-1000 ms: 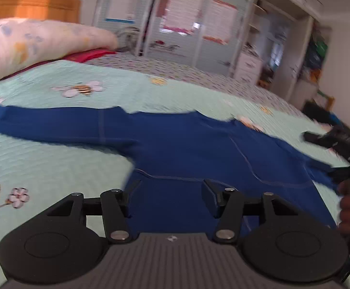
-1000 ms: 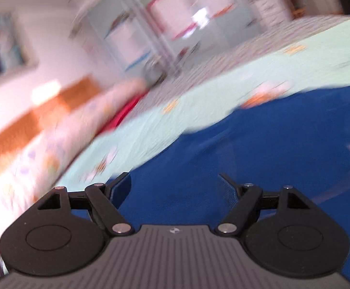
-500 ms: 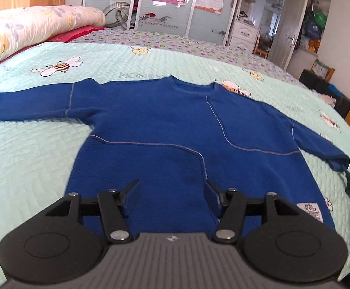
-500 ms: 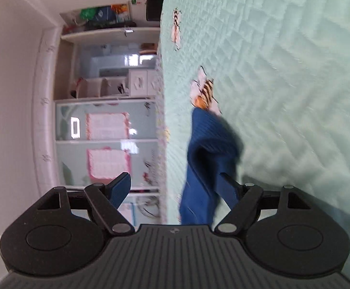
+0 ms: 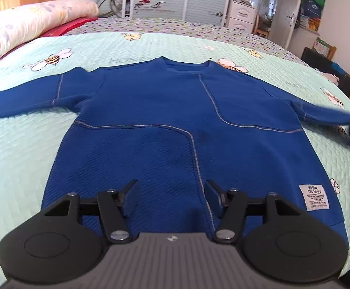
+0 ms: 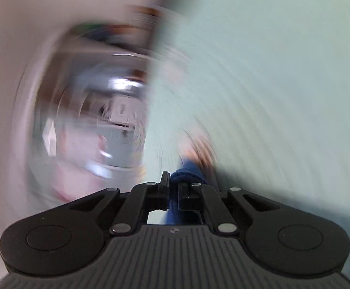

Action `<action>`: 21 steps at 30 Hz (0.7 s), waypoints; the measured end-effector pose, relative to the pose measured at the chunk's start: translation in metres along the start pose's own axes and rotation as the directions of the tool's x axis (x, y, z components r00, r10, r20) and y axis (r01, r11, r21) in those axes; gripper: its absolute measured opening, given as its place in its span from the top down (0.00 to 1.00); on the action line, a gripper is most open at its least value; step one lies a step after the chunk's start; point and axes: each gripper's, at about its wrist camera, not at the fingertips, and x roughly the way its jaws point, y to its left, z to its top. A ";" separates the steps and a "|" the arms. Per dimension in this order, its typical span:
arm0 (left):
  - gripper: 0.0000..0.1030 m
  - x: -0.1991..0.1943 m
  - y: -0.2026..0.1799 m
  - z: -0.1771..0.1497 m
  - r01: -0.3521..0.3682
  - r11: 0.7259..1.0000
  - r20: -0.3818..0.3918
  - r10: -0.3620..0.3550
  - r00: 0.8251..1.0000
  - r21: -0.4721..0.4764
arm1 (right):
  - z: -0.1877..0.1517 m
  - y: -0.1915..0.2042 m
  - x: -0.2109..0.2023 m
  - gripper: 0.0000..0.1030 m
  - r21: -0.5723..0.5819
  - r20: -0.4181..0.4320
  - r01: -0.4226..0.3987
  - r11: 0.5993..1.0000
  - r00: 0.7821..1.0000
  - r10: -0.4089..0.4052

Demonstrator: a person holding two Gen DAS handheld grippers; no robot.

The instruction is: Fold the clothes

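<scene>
Bed (image 5: 18,163): blue sweater (image 5: 175,125) flat, front up, collar away from me, sleeves spread sideways. My left tool (image 5: 172,192) hovers half-wide over the hem, empty. My right tool (image 6: 173,187) just snapped closed, pinching the sleeve cuff (image 6: 187,174).

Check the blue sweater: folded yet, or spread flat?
Spread flat: the blue sweater lies face up on the bed, both sleeves out sideways, no fold yet.

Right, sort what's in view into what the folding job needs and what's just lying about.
For the job:
- blue sweater, spread flat on the bed
- its sleeve cuff, pinched in the shut right gripper
- left gripper, open over the hem

Lying about:
- floral pillow
- bee-print quilt under the sweater
- fan
- white drawers
</scene>
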 end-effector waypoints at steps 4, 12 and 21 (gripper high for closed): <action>0.39 0.004 0.006 -0.001 0.014 0.998 -0.022 -0.016 1.000 -0.056 | -0.011 0.038 -0.020 0.60 -0.327 0.106 0.065 0.943 0.994 -0.032; 0.39 0.006 0.015 -0.005 0.008 0.997 -0.042 -0.012 0.999 -0.077 | -0.011 -0.061 -0.003 0.53 0.267 -0.095 0.055 0.962 0.995 -0.030; 0.37 0.011 0.015 -0.005 -0.019 0.998 -0.063 0.015 0.998 -0.064 | 0.012 -0.062 0.038 0.40 0.196 -0.110 0.103 0.975 0.990 -0.082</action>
